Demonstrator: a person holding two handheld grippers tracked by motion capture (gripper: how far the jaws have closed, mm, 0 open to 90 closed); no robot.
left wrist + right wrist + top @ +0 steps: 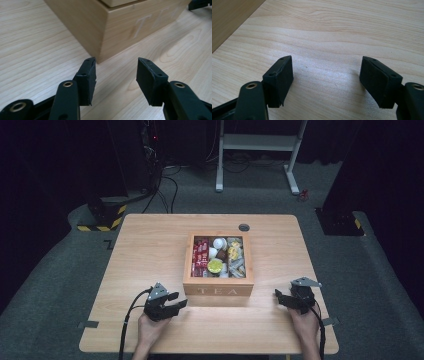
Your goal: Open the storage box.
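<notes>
tea box sits mid-table, left gripper and right gripper flanking its front.

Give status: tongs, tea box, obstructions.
Left tongs open, empty, aimed at tea box corner. Right tongs open, empty, over bare table. Box lidless, full. Nothing between tongs and box.

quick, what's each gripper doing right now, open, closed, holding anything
Left gripper: open, holding nothing, pointed at the near corner of the tea box.
Right gripper: open, holding nothing, over bare table.
</notes>
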